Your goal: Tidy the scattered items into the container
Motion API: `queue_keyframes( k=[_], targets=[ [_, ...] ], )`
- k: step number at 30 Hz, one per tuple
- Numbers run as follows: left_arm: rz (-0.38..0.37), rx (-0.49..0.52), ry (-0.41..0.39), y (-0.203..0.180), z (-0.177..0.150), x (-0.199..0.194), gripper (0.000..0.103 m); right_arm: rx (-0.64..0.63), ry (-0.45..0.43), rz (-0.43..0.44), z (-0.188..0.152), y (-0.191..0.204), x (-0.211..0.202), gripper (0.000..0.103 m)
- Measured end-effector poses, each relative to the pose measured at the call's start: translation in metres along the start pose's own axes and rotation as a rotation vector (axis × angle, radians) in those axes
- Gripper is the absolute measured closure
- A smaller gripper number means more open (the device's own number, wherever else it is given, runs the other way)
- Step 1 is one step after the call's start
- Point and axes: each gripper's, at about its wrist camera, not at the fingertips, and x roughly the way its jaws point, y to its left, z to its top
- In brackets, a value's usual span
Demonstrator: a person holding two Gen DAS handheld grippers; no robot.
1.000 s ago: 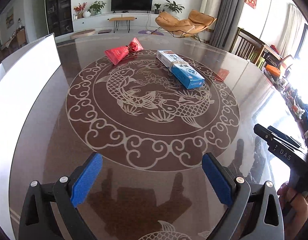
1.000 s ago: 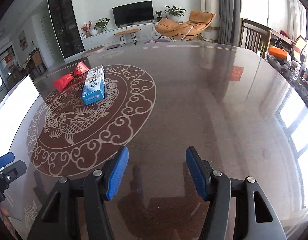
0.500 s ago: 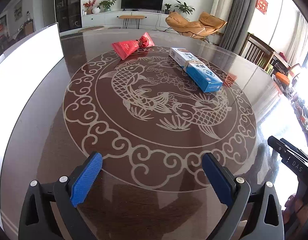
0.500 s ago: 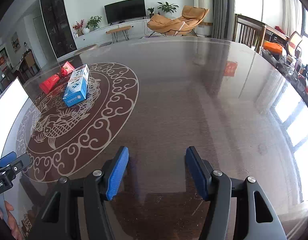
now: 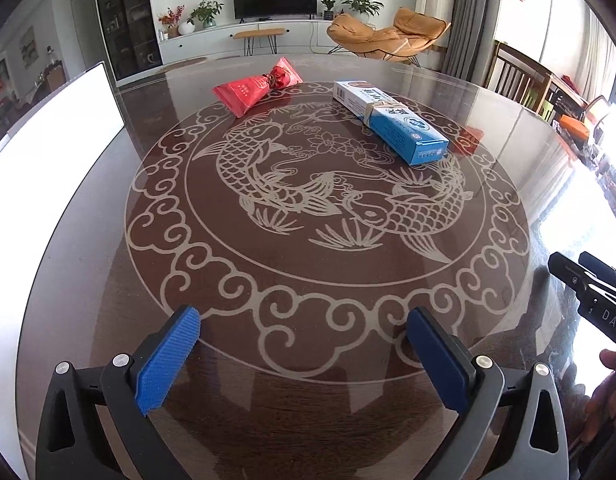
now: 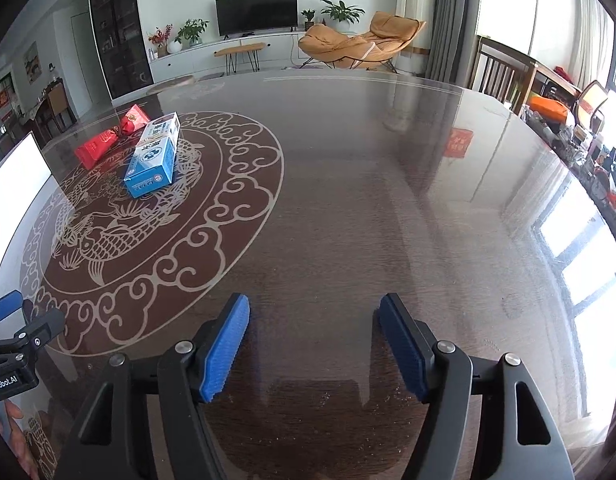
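A red packet (image 5: 256, 90) and a long blue and white box (image 5: 392, 120) with a band around its middle lie on the far part of the fish-patterned table (image 5: 308, 200). My left gripper (image 5: 304, 316) hovers open over the near rim of the pattern, with nothing between its blue pads. My right gripper (image 6: 314, 302) is over bare table to the right. Its jaws are opening and hold nothing. From there the box (image 6: 154, 156) and the packet (image 6: 104, 144) sit far off to the left. The white container (image 5: 48, 128) stands at the table's left edge.
Each gripper shows at the other view's edge: the right gripper (image 5: 588, 288) at right, the left gripper (image 6: 12, 332) at lower left. A wooden chair (image 6: 500, 68) stands past the table's far right edge. A cluttered side shelf (image 6: 568, 128) runs along the windows.
The right gripper's jaws have spread a little wider. Both views have swung slightly. The packet and the box have not moved.
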Motion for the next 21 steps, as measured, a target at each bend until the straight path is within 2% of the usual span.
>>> queue_keyframes(
  k=[21],
  targets=[
    [0.001,0.002,0.0,0.0011,-0.0004,-0.0002,0.0,-0.005,0.002,-0.006,-0.0007,0.0004,-0.001,0.032]
  ],
)
